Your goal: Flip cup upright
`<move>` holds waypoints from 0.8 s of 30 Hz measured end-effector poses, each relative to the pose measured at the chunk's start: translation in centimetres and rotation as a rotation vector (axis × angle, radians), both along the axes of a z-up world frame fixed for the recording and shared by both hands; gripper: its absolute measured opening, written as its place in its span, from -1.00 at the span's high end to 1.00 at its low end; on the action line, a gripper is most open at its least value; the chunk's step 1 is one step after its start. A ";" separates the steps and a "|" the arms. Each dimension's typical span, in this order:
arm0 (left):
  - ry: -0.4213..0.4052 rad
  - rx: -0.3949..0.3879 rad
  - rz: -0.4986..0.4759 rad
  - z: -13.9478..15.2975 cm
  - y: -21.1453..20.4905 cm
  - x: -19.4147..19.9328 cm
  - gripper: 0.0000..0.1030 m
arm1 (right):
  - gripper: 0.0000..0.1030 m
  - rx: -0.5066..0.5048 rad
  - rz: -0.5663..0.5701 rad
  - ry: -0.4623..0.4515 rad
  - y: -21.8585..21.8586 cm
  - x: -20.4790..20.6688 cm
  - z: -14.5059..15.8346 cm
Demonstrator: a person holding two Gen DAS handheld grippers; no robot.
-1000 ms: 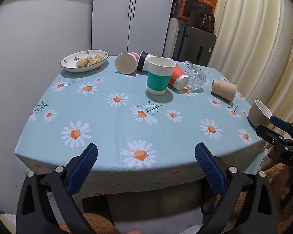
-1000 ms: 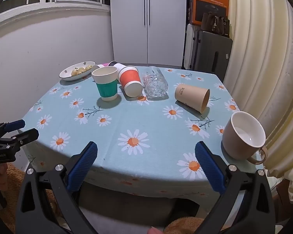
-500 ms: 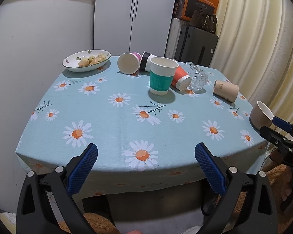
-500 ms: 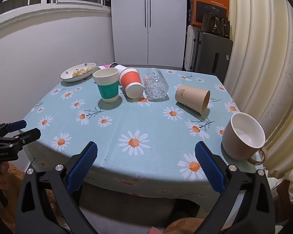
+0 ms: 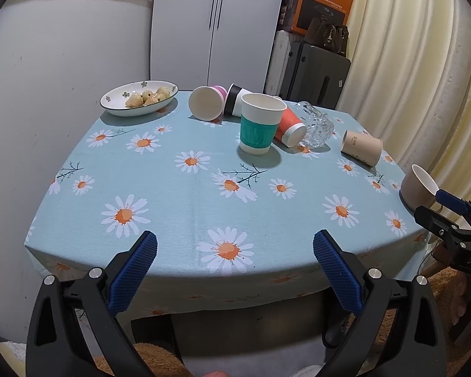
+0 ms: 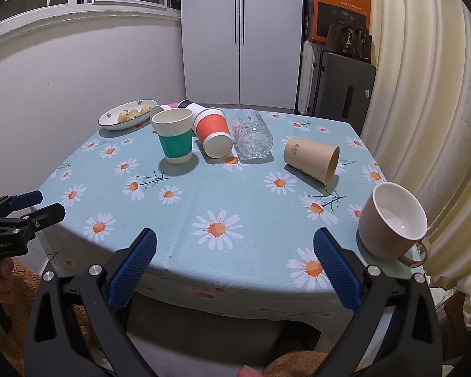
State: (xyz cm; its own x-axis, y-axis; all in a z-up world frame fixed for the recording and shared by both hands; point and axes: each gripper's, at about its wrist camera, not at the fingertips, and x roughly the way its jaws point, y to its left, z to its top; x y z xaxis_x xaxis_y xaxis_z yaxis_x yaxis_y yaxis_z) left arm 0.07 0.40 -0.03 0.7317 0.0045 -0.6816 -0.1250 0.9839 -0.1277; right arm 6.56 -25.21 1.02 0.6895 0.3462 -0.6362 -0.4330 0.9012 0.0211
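Right wrist view: the right gripper (image 6: 235,256) has its jaws spread wide and empty, short of the near edge of the table (image 6: 185,207). The likeliest task item, the tan paper cup (image 6: 311,160), lies on its side ahead and to the right, long axis running left-right with the mouth facing right (several other cups also lie tipped near the upright teal cup (image 6: 175,139)). The left gripper (image 5: 235,256), equally spread and empty, is farther away, so the right hand is judged nearer.
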 end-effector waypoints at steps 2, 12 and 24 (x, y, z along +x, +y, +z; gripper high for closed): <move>0.000 -0.001 0.000 0.0 0.0 0.0 -0.88 | -0.93 0.000 0.000 0.001 0.0 0.0 0.0; 0.004 -0.004 -0.002 0.2 0.0 0.1 -0.88 | -0.93 0.000 0.000 0.003 -0.1 0.0 0.0; 0.008 -0.010 -0.002 0.1 0.0 0.1 -0.88 | -0.93 -0.004 0.004 0.004 -0.1 0.0 -0.1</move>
